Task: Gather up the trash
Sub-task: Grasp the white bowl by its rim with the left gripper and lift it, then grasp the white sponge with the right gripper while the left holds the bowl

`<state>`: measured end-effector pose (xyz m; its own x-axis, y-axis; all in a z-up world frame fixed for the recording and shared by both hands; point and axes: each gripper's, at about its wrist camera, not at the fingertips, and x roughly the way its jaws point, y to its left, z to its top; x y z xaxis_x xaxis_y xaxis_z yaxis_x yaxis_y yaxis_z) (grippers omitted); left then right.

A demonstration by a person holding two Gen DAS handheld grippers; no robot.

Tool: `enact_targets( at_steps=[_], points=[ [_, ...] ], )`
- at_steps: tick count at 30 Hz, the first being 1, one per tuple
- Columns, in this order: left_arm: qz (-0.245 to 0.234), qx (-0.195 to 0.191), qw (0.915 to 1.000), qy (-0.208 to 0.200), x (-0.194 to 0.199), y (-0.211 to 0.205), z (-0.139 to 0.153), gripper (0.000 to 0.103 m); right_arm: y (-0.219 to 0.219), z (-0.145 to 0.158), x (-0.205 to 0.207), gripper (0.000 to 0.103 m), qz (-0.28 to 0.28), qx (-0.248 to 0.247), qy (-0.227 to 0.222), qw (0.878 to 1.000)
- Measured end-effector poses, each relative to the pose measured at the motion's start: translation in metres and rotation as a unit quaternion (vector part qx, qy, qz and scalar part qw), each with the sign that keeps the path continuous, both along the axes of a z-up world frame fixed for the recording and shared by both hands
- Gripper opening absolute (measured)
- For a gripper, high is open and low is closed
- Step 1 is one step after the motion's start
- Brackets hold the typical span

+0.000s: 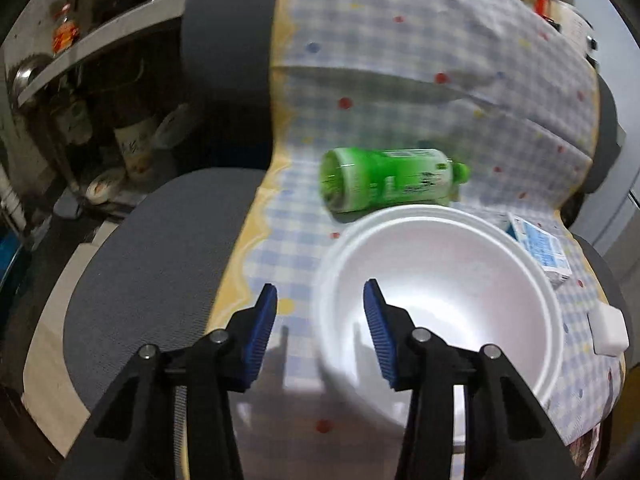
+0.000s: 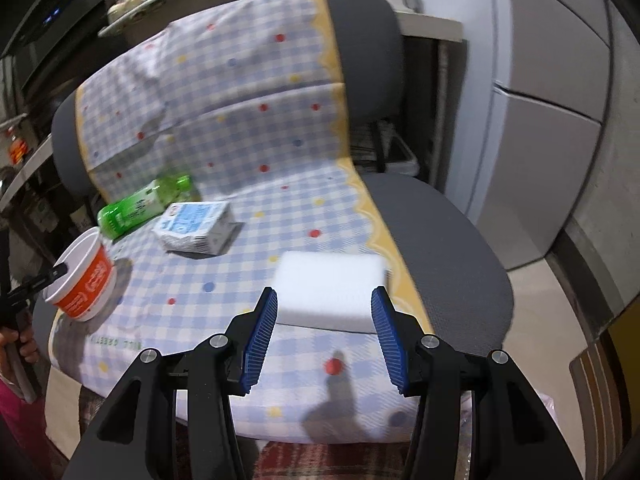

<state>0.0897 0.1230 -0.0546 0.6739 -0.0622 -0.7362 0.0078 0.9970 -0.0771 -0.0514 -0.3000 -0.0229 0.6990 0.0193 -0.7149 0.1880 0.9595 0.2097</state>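
White foam block [image 2: 330,294] between right gripper [image 2: 324,334] jaws, untouched.

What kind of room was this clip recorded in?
Probably a home kitchen: an office chair draped with a checked cloth serves as the work surface, with cluttered shelves of bottles and jars behind.
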Motion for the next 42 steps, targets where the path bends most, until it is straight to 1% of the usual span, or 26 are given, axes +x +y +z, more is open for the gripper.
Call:
enact_targets(
  at_steps=[1,2,3,4,6,7,9,14,16,19,21,22,24,25,27,29,32,33,34,35,36,37,39,40,42],
  points=[
    [-0.009,-0.004,0.9999,0.009,0.000,0.004,-0.001,0.043,-0.005,-0.004,-0.001,0.051,-0.005,0.005,0.004,1.000],
    [-0.019,-0.006,0.9996,0.020,0.002,0.005,-0.003,0.040,-0.008,-0.007,-0.001,0.050,-0.008,0.008,0.008,1.000],
    [-0.033,-0.003,0.9989,0.033,0.005,0.005,-0.007,0.034,-0.011,-0.010,-0.002,0.049,-0.010,0.010,0.010,1.000],
    [-0.042,0.000,0.9982,0.041,0.008,0.004,-0.010,0.030,-0.014,-0.012,-0.002,0.043,-0.014,0.013,0.011,1.000],
    [-0.061,0.000,0.9964,0.059,0.010,-0.002,-0.016,0.012,-0.020,-0.015,-0.003,0.037,-0.022,0.020,0.013,0.999],
    [-0.070,-0.005,0.9955,0.063,0.009,-0.006,-0.017,0.010,-0.023,-0.016,-0.003,0.036,-0.025,0.024,0.010,0.999],
    [-0.073,-0.009,0.9958,0.054,0.004,-0.013,-0.012,0.003,-0.027,-0.017,-0.004,0.036,-0.030,0.025,0.008,0.999],
    [-0.085,-0.052,0.9949,0.014,-0.018,-0.038,0.014,0.002,-0.041,-0.026,-0.003,0.038,-0.041,0.040,0.015,0.998],
    [-0.088,-0.073,0.9934,-0.002,-0.025,-0.055,0.028,0.002,-0.043,-0.032,-0.001,0.045,-0.039,0.047,0.019,0.998],
    [-0.102,-0.089,0.9907,-0.013,-0.029,-0.083,0.040,0.002,-0.043,-0.039,0.003,0.046,-0.036,0.055,0.019,0.998],
    [-0.118,-0.088,0.9890,-0.016,-0.030,-0.103,0.043,0.002,-0.043,-0.041,0.006,0.046,-0.032,0.055,0.012,0.998],
    [-0.125,-0.081,0.9887,-0.017,-0.030,-0.117,0.043,0.002,-0.043,-0.042,0.008,0.046,-0.030,0.054,0.010,0.998],
    [-0.134,-0.070,0.9884,-0.013,-0.029,-0.137,0.041,0.002,-0.043,-0.043,0.015,0.045,-0.024,0.055,0.004,0.998],
    [-0.139,-0.071,0.9877,-0.008,-0.028,-0.148,0.039,0.002,-0.044,-0.045,0.019,0.045,-0.023,0.055,0.004,0.998],
    [-0.149,-0.071,0.9863,-0.003,-0.027,-0.162,0.036,0.002,-0.046,-0.048,0.026,0.045,-0.021,0.061,0.006,0.998],
    [-0.153,-0.062,0.9863,-0.002,-0.027,-0.174,0.033,0.002,-0.050,-0.054,0.036,0.045,-0.022,0.071,0.009,0.997],
    [-0.160,-0.060,0.9853,0.005,-0.028,-0.182,0.028,0.002,-0.055,-0.067,0.048,0.045,-0.029,0.091,0.027,0.995],
    [-0.160,-0.057,0.9855,0.005,-0.028,-0.183,0.028,0.002,-0.056,-0.072,0.050,0.044,-0.028,0.105,0.031,0.994],
    [-0.160,-0.050,0.9858,0.005,-0.029,-0.184,0.027,0.002,-0.056,-0.075,0.051,0.036,-0.025,0.119,0.030,0.992],
    [-0.160,-0.048,0.9859,0.005,-0.030,-0.186,0.026,0.002,-0.056,-0.076,0.050,0.030,-0.021,0.128,0.029,0.991],
    [-0.161,-0.048,0.9857,0.008,-0.030,-0.186,0.025,0.002,-0.055,-0.075,0.048,0.025,-0.015,0.135,0.024,0.990],
    [-0.163,-0.048,0.9854,0.011,-0.031,-0.187,0.024,0.002,-0.053,-0.072,0.046,0.021,-0.013,0.132,0.022,0.991],
    [-0.163,-0.043,0.9857,0.010,-0.035,-0.188,0.023,0.002,-0.050,-0.061,0.036,0.016,-0.008,0.123,0.006,0.992],
    [-0.164,-0.041,0.9855,0.010,-0.037,-0.190,0.024,0.002,-0.050,-0.055,0.032,0.015,-0.007,0.121,0.000,0.993],
    [-0.169,-0.043,0.9847,0.009,-0.043,-0.194,0.024,0.003,-0.051,-0.037,0.012,0.014,-0.016,0.102,-0.022,0.994]
  ],
)
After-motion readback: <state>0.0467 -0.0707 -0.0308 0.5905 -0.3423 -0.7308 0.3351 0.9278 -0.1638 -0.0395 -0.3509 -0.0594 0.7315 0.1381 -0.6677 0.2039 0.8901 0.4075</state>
